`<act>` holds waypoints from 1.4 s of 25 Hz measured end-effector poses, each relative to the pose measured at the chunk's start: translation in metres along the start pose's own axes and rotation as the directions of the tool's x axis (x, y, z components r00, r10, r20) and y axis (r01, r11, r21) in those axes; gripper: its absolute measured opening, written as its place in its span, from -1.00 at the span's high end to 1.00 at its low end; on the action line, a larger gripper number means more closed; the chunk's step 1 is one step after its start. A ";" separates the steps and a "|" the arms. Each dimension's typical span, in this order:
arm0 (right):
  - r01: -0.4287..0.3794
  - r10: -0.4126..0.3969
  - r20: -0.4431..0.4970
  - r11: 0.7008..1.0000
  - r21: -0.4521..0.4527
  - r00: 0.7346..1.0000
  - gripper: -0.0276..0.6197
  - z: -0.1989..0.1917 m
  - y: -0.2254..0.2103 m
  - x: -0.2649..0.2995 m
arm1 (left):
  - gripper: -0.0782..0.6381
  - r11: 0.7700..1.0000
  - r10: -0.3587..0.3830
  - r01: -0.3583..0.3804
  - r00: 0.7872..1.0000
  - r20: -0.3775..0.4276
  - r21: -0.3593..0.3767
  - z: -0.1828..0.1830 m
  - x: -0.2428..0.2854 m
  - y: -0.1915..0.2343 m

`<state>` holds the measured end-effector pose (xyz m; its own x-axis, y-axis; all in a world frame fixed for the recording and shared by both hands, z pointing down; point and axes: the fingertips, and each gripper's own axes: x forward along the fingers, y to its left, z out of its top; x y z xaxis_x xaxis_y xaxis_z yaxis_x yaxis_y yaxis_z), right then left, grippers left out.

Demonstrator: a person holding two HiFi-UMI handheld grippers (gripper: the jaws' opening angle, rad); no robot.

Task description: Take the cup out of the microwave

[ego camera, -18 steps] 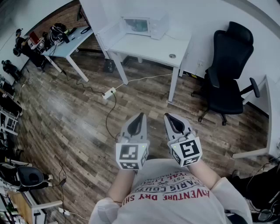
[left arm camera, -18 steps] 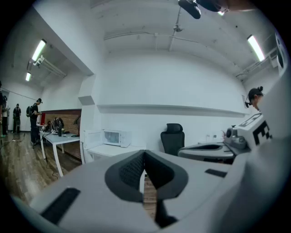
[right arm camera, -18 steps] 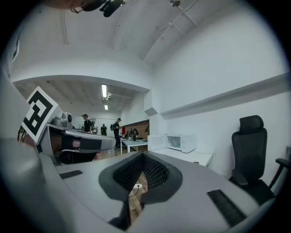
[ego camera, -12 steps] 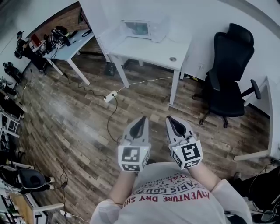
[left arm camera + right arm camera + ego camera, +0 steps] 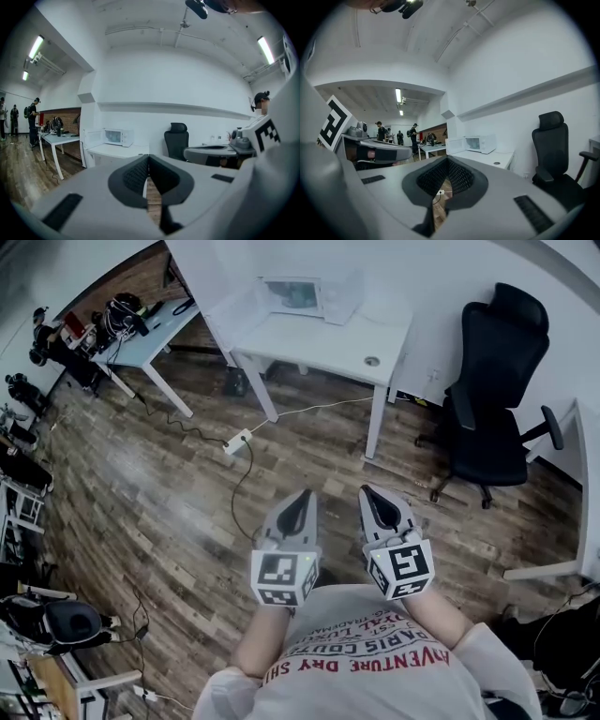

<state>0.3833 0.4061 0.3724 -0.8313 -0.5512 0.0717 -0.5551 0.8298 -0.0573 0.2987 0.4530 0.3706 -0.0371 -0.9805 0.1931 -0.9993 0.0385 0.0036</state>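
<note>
1. The left tongs (image 5: 301, 495) and right tongs (image 5: 368, 491) are both closed on nothing, side by side.
2. The microwave (image 5: 302, 294), door open, sits on the table (image 5: 347, 345) well ahead of them; the cup, presumably inside, is too small to make out.
3. Approach, grasp and withdrawal all seem to remain.

The person's shirt (image 5: 366, 662) reads, upside down, "ADVENTURE DRY" in red print.

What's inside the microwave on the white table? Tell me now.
The door of the microwave stands open. Inside shows a pale greenish shape, too small and blurred to call a cup. The rest of the cavity cannot be made out.
</note>
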 end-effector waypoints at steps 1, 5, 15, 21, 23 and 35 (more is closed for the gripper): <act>0.004 -0.004 -0.006 1.000 0.007 1.000 0.88 -0.003 -0.002 0.002 | 0.76 1.000 -0.002 0.002 1.000 -0.008 -0.006 -0.003 0.002 0.001; 0.014 -0.013 -0.034 1.000 0.027 0.999 0.88 -0.015 -0.002 0.017 | 0.76 1.000 0.002 -0.002 0.999 -0.035 -0.007 -0.014 0.010 0.014; 0.087 -0.085 -0.095 0.996 0.011 0.992 0.88 -0.034 -0.016 0.100 | 0.76 0.998 -0.046 0.044 0.998 -0.043 -0.040 -0.019 0.078 0.083; 0.145 -0.145 -0.132 0.989 -0.008 0.981 0.88 -0.027 -0.034 0.197 | 0.76 0.994 -0.085 0.082 0.996 -0.038 -0.068 -0.001 0.154 0.160; 0.158 -0.158 -0.139 0.987 -0.012 0.978 0.88 -0.022 -0.039 0.236 | 0.76 0.993 -0.100 0.097 0.994 -0.037 -0.072 0.009 0.184 0.190; 0.199 -0.201 -0.073 0.979 -0.034 0.977 0.88 0.030 -0.047 0.428 | 0.76 0.991 -0.125 0.124 0.992 -0.007 -0.049 0.056 0.301 0.345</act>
<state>0.0529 0.1285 0.3763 -0.6984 -0.6988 0.1546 -0.7081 0.7060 -0.0078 -0.0579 0.1604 0.3752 0.0880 -0.9762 0.1984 -0.9944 -0.0743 0.0755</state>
